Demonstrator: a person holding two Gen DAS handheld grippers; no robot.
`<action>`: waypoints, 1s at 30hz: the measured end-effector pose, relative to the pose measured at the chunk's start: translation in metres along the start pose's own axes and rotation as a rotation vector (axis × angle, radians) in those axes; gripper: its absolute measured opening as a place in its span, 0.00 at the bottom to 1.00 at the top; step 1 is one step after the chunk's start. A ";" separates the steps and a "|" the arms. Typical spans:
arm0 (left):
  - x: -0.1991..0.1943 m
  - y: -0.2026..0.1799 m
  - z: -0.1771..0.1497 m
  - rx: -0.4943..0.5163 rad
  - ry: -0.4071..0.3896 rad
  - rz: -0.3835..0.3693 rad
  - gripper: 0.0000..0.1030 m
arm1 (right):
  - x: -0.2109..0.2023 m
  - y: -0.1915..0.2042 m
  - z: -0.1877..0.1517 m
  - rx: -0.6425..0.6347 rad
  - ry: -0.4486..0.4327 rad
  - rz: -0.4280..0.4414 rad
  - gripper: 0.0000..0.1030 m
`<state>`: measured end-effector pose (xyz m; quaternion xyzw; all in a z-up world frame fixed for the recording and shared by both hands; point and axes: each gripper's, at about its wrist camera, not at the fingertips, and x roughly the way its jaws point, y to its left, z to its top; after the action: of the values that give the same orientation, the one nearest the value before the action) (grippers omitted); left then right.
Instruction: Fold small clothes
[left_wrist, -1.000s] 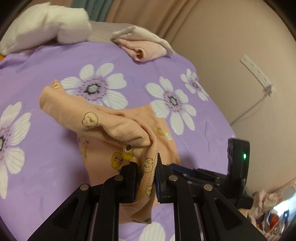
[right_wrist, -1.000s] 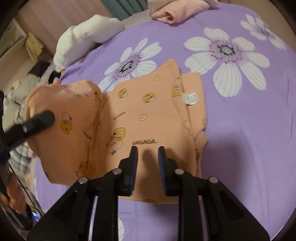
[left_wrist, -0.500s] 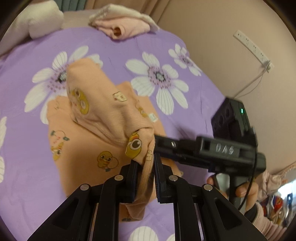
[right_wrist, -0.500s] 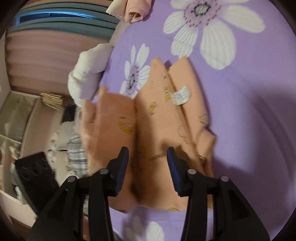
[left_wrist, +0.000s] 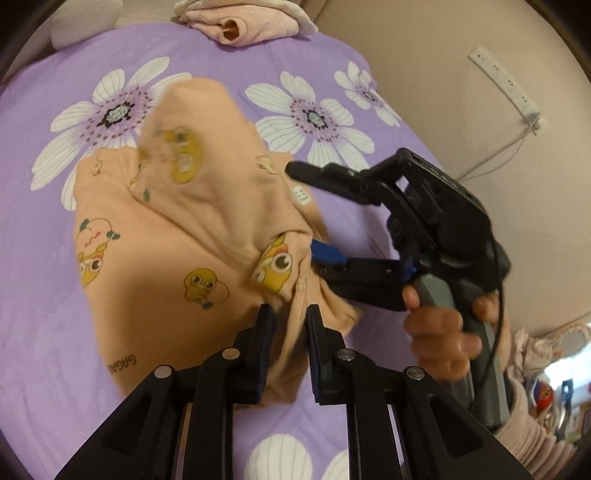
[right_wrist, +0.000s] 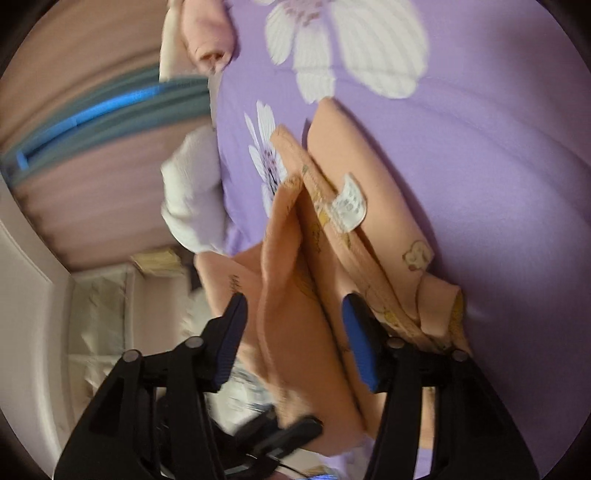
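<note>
- The left gripper (left_wrist: 289, 325) is pinching a ribbed edge of the peach garment (left_wrist: 155, 258) between its jaws and holding that flap up off the bed (left_wrist: 44, 332).
- Just beyond it, the flap is draping across the rest of the garment, which is lying flat on the purple flowered cover.
- The right gripper (left_wrist: 317, 218) is reaching in from the right with its jaws spread wide; in its own view the raised fold (right_wrist: 291, 295) is sitting between the blue pads (right_wrist: 360, 347), not yet pinched.
- The white label (right_wrist: 349, 208) is showing beside the fold, on the layer lying on the bed.
- Judging by this, the step in hand is a fold-over of one side, with the right gripper coming in to take or steady the raised fold.
- The next move is likely calling for the right jaws to be closing on that fold, then both carrying it across evenly and laying it flat.
- Farther off, a pink bundle (left_wrist: 243, 20) is resting at the bed's far edge.
</note>
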<state>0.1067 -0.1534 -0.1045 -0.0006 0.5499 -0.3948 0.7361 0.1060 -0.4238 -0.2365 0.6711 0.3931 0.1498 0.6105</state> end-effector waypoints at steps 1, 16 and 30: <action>-0.004 0.000 -0.002 0.005 -0.006 -0.005 0.13 | -0.002 -0.002 -0.001 0.018 -0.004 0.018 0.56; -0.045 0.043 -0.030 -0.121 -0.076 0.022 0.13 | 0.030 0.058 -0.025 -0.427 -0.003 -0.400 0.12; -0.041 0.052 -0.029 -0.154 -0.088 -0.003 0.13 | 0.019 0.099 -0.014 -0.793 -0.142 -0.573 0.10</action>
<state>0.1097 -0.0812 -0.1055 -0.0753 0.5456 -0.3519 0.7569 0.1434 -0.3951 -0.1464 0.2605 0.4320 0.0676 0.8608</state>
